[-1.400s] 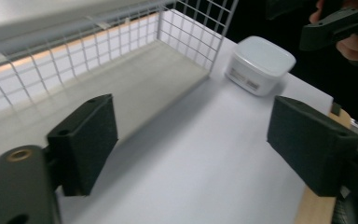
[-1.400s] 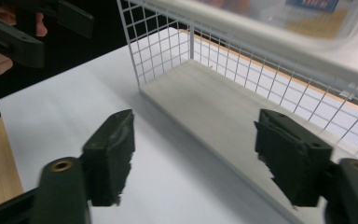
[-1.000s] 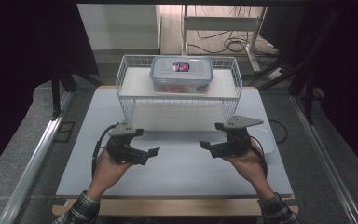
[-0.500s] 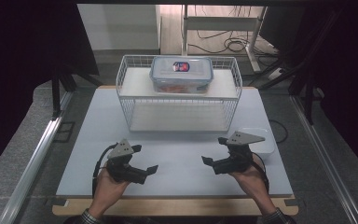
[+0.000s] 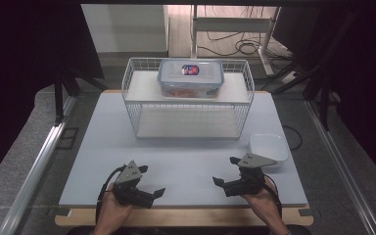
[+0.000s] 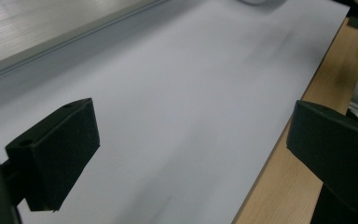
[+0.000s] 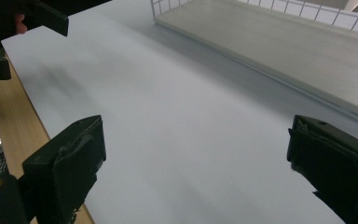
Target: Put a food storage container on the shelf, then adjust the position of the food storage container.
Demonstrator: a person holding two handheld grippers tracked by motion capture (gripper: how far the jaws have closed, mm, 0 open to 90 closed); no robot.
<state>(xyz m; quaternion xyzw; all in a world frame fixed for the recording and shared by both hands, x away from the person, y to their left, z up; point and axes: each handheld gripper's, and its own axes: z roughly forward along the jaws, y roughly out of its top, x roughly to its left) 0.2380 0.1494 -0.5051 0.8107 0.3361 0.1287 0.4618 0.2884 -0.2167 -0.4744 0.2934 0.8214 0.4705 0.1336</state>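
Note:
Both grippers hover low over the white table mat [image 5: 186,161] near its front edge, each in a person's hand. My left gripper [image 5: 152,180] is open and points right toward the middle; in the left gripper view [image 6: 191,140] only bare mat lies between the jaws. My right gripper [image 5: 225,170] points left; its jaws have just been opening a little and stand wide in the right gripper view [image 7: 196,158], with nothing between them. The left gripper [image 7: 23,23] also shows far off in that view.
A white wire rack [image 5: 188,112] stands at the back middle, with a clear lidded food container [image 5: 191,78] on its top shelf. A white dish [image 5: 268,147] sits by the right gripper. A wooden table edge [image 5: 186,215] runs along the front.
Both hands have come back toward the front edge of the table and sunk lower. They are still level with each other, and the gap between them is about the same.

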